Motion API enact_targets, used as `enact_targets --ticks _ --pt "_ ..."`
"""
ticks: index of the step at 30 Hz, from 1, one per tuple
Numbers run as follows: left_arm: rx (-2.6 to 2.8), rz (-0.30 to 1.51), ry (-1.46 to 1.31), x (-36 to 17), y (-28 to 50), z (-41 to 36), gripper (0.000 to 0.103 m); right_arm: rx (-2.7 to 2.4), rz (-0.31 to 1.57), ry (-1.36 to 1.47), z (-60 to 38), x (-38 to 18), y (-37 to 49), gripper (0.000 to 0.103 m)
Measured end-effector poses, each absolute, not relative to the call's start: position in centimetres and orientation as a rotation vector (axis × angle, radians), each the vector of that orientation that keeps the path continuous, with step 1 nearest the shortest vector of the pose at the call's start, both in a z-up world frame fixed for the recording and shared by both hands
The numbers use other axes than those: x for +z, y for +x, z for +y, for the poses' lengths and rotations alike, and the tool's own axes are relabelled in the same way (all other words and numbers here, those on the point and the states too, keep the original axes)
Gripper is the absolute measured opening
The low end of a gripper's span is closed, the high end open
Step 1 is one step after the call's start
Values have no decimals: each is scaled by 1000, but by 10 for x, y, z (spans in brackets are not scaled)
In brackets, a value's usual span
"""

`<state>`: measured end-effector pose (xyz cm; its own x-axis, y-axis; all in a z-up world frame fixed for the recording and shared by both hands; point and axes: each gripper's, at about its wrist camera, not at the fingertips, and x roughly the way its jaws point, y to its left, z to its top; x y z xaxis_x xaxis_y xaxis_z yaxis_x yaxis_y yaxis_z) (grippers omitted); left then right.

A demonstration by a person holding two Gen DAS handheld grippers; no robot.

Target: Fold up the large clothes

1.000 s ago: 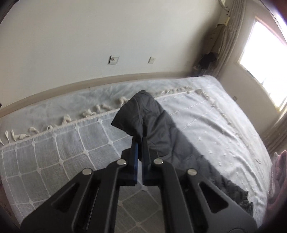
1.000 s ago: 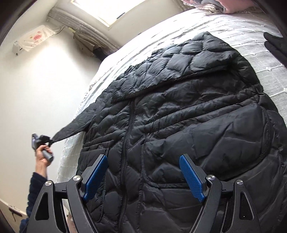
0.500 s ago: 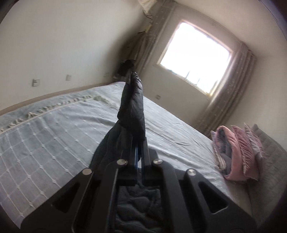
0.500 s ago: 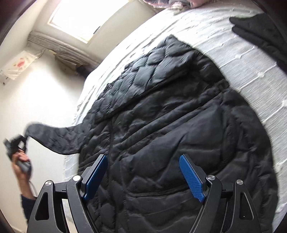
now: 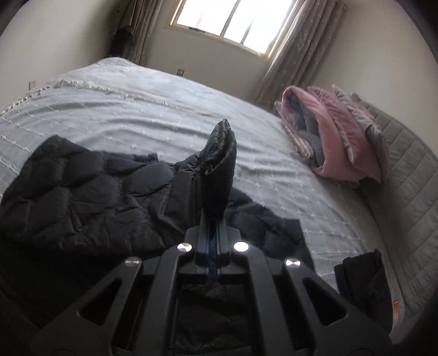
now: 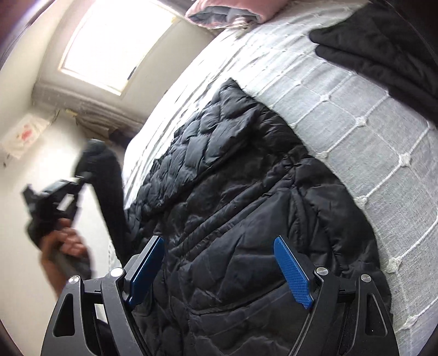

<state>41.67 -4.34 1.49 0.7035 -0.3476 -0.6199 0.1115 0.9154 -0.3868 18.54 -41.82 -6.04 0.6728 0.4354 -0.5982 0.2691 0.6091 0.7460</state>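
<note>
With my left gripper (image 5: 216, 219) pinching the sleeve (image 5: 219, 158) above the black quilted jacket (image 6: 246, 219) on the bedspread (image 6: 342, 115), and my right gripper (image 6: 219, 273) spread empty, the slick cuff may slip free mid-fold.

left wrist: low over bed (image 5: 164, 115), facing window (image 5: 232, 22) | right wrist: close above jacket (image 6: 246, 219), tilted | shared: jacket, bed, window
</note>
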Motion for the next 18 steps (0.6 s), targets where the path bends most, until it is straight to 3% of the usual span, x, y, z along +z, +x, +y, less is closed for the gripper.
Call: enact_targets --ticks 5,11,13,15,17,18 --pt "-243 887 -319 -49 425 -65 4 100 865 967 -423 -62 184 83" --pt "-244 920 -330 -57 414 -70 8 117 875 959 -419 -61 185 83" --pt "-267 926 -331 -54 411 -73 18 121 880 956 -417 -61 186 83" --pt "-298 948 -352 -53 413 -76 46 122 882 959 -416 -61 186 83" --pt "-318 959 -375 -54 413 -81 57 121 882 959 -416 -62 187 83" --pt "-336 958 -387 -53 412 -83 58 120 883 960 -416 -62 187 83"
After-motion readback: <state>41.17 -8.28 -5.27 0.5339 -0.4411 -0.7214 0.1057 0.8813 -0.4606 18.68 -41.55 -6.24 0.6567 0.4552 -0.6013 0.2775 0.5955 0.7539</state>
